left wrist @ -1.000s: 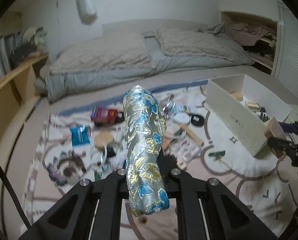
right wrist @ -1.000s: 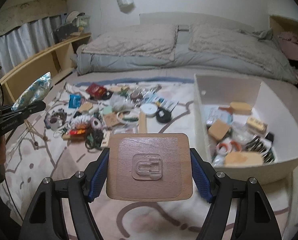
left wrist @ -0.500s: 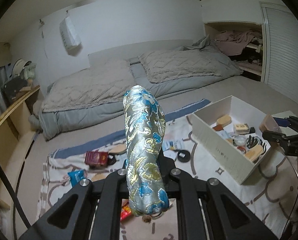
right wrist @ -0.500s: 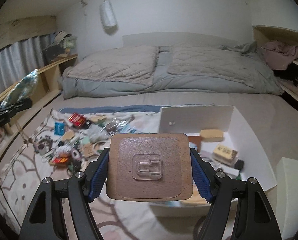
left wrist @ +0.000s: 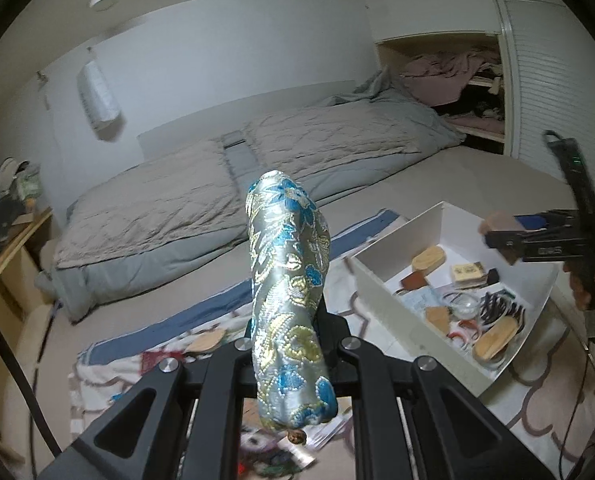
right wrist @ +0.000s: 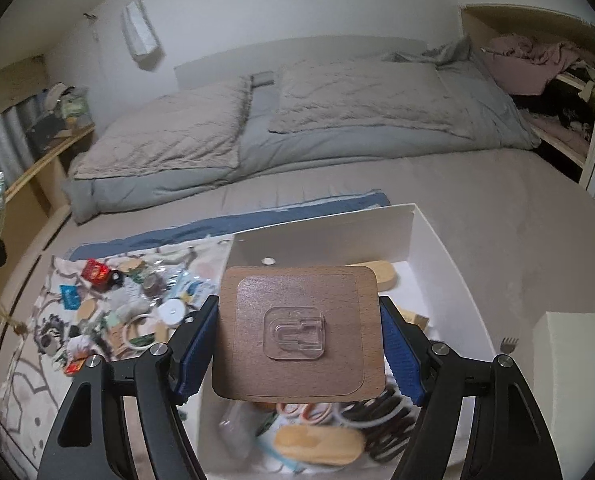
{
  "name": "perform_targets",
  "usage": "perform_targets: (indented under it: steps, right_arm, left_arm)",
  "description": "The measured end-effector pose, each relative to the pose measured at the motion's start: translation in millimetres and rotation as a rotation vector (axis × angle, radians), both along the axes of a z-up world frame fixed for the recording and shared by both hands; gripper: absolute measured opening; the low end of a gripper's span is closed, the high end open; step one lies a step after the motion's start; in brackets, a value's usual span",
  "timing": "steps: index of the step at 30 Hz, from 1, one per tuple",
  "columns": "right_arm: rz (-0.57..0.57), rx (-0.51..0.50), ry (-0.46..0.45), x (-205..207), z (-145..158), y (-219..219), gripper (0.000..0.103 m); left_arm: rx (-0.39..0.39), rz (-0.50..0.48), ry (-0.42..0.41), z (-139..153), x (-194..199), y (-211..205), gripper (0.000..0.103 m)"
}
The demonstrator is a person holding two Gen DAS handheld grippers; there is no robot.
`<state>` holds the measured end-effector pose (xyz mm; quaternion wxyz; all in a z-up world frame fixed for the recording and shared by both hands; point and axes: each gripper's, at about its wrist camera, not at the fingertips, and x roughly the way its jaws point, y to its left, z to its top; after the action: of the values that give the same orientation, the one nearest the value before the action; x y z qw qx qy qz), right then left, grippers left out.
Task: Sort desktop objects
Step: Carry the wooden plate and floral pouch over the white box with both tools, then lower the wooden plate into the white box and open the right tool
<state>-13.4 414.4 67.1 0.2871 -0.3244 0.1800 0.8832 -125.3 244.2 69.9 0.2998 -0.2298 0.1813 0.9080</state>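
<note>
My left gripper is shut on a silver brocade pouch with blue and gold flowers, which stands up between the fingers. My right gripper is shut on a square wooden board with a clear plastic hook stuck on its face, its blue pads pressing both side edges. The board hangs over the white box, which holds several wooden pieces, rings and small items. In the left wrist view the white box lies at right with the right gripper above its far corner.
Many loose small objects lie spread on a patterned cloth left of the box. A bed with grey quilts fills the back. A white shoe box stands at right, a wooden shelf at left.
Both grippers have swung to the right and risen. The white box now lies right under the board, and in the left wrist view the clutter has slid down behind the gripper.
</note>
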Motion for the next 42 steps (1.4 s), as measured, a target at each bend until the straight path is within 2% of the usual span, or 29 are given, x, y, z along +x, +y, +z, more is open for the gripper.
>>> perform_targets:
  steps: [12,17,19,23,25,27,30,32,35,41,42]
  right_arm:
    - [-0.064,-0.164,-0.153,-32.1,-52.4,67.4,0.076]
    - [-0.129,-0.299,-0.224,-37.5,-82.5,96.1,0.076]
    - [-0.146,-0.320,-0.246,-38.3,-90.5,103.3,0.076]
    - [-0.206,-0.289,-0.291,-34.2,-102.0,116.1,0.076]
    - [-0.224,-0.240,-0.298,-32.4,-102.1,119.9,0.076]
    - [-0.213,-0.247,-0.284,-29.5,-99.9,123.8,0.079]
    - [-0.213,-0.211,-0.258,-22.6,-89.7,119.4,0.097]
    - [-0.197,-0.164,-0.267,-20.0,-81.2,111.3,0.098]
    - [-0.175,-0.159,-0.261,-14.4,-72.8,101.9,0.098]
    - [-0.113,-0.153,-0.177,0.5,-55.5,68.7,0.098]
    - [-0.106,-0.149,-0.158,3.7,-52.2,62.1,0.102]
  left_arm:
    - [0.059,-0.142,0.004,-11.8,14.3,79.4,0.012]
    - [0.096,-0.177,-0.014,-12.6,17.2,103.5,0.012]
    - [0.109,-0.185,-0.020,-13.9,18.3,112.0,0.012]
    - [0.135,-0.200,-0.048,-19.0,20.3,125.9,0.012]
    - [0.144,-0.203,-0.060,-21.4,20.4,132.6,0.012]
    - [0.153,-0.205,-0.078,-23.8,19.5,139.1,0.012]
    - [0.153,-0.206,-0.096,-27.3,17.1,144.5,0.012]
    - [0.150,-0.205,-0.100,-28.8,15.9,147.8,0.012]
    - [0.153,-0.201,-0.122,-31.5,13.2,154.7,0.012]
    - [0.148,-0.191,-0.167,-37.2,5.5,166.1,0.012]
    - [0.145,-0.189,-0.172,-37.8,4.4,168.0,0.012]
